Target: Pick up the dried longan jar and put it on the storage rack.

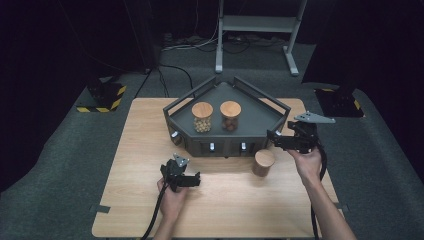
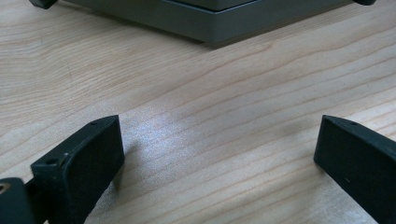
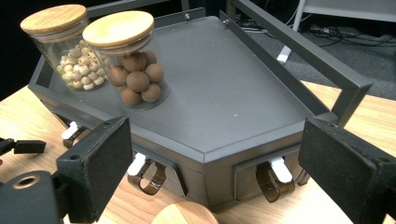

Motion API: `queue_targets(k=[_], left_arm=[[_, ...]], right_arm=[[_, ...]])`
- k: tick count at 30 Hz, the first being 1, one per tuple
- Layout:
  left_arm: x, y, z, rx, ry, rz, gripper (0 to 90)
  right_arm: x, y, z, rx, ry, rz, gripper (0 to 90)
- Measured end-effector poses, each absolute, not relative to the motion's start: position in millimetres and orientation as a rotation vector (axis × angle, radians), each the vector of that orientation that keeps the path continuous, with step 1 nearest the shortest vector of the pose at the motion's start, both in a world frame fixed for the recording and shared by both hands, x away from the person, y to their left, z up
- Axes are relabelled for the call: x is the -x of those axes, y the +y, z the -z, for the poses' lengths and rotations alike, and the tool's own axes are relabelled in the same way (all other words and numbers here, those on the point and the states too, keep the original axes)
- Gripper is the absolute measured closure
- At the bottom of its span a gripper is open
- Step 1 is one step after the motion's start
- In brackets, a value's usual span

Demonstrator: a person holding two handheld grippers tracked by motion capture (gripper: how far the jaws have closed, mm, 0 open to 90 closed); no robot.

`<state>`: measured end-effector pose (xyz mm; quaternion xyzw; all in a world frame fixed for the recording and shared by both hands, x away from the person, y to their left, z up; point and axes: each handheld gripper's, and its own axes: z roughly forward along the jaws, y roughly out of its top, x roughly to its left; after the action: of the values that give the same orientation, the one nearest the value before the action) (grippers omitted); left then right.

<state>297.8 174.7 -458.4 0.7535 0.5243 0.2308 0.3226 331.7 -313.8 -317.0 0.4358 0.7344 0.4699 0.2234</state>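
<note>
Wide-set and gripping nothing, both pairs of jaws. Between those of the right gripper (image 3: 215, 163), seen through its own camera: the front corner of a dark grey angular tray (image 3: 224, 84) with railed sides, raised on a base fitted with small drawers and white-tipped latches (image 3: 279, 169). Just beneath that corner, at the bottom edge of the right gripper view, the round wooden lid of a jar (image 3: 186, 213) standing on the table; from above, that same jar (image 1: 263, 162) just in front of the tray's base, close below and to the left of the right gripper (image 1: 274, 136), not touching it. On the tray floor, side by side: a glass jar of brown balls (image 3: 133, 70) and, beyond it, a glass jar of pale beads (image 3: 70, 51), both under wooden lids. Right hand (image 1: 306, 162) raised near the tray's right front corner, gripper aimed leftward across the base. Left gripper (image 1: 192, 181) low over bare wood (image 2: 205, 116) of the table, well apart from the jar, empty tabletop between its jaws, tray base at the top of its view. Left hand (image 1: 172, 197) near the table's front edge.
</note>
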Motion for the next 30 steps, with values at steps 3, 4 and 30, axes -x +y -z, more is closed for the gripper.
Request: queue_targets(k=[3, 4, 30], left_arm=[[-298, 175, 458, -1.978, 1.377, -0.606, 1.6], [-298, 175, 458, -1.978, 1.377, -0.606, 1.6], [-298, 175, 458, -1.978, 1.377, -0.606, 1.6]], right_arm=[[-331, -316, 321, -1.21, 2.024, -1.297, 9.4], [-330, -318, 323, -1.216, 2.021, -1.296, 9.4], [-321, -327, 362, -1.294, 1.982, -1.259, 9.5]])
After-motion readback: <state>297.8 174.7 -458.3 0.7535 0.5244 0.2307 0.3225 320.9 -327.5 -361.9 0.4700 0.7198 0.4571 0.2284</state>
